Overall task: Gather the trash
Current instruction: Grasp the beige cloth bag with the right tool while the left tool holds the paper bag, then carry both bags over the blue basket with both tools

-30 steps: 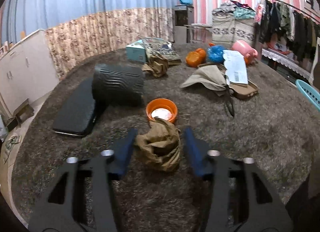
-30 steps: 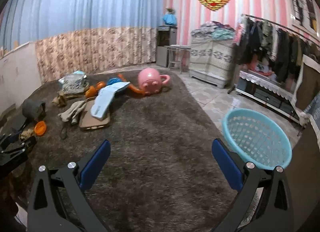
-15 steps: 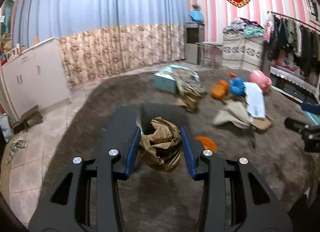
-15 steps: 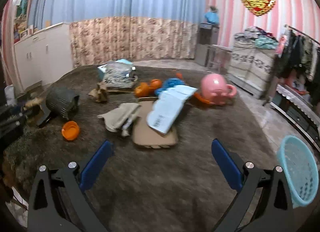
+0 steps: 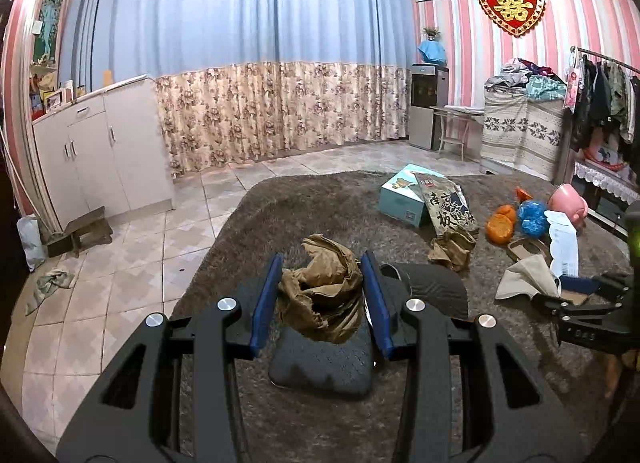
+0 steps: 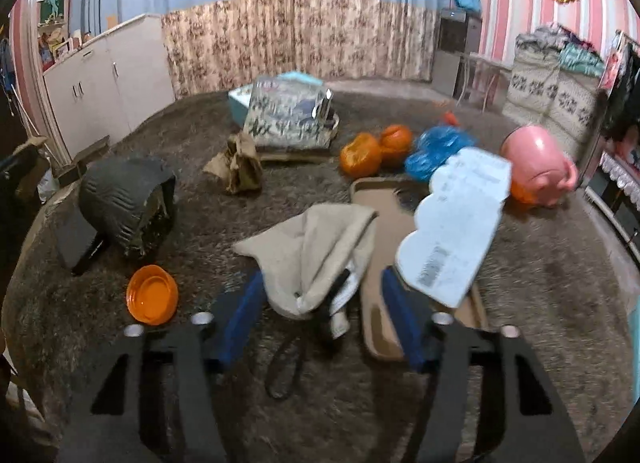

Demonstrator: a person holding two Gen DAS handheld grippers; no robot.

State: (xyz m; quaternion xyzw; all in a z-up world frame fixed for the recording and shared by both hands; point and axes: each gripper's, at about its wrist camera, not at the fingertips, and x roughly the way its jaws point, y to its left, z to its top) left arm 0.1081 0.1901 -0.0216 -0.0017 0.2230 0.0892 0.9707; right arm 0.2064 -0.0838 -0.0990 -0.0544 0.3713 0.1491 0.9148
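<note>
Left tool [image 5: 320, 299] clenched on crumpled brown paper [image 5: 322, 295] — light, crushable. Right tool [image 6: 320, 311], jaws just closing, straddles the soft beige cloth [image 6: 316, 255] ahead — pads not pressing; pinch its bunched fold.

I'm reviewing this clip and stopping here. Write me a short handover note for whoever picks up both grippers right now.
Left gripper: shut on a crumpled brown paper wad, lifted clear of the carpet.
Right gripper: jaws have just been closing around the beige cloth; pads not clearly pressing on it, so treat it as not yet gripped.
Done: one wad picked up, not yet binned.
Left on the carpet: second brown wad, orange lid, orange bags, blue bag, white label sheet. No basket is in view now.
</note>
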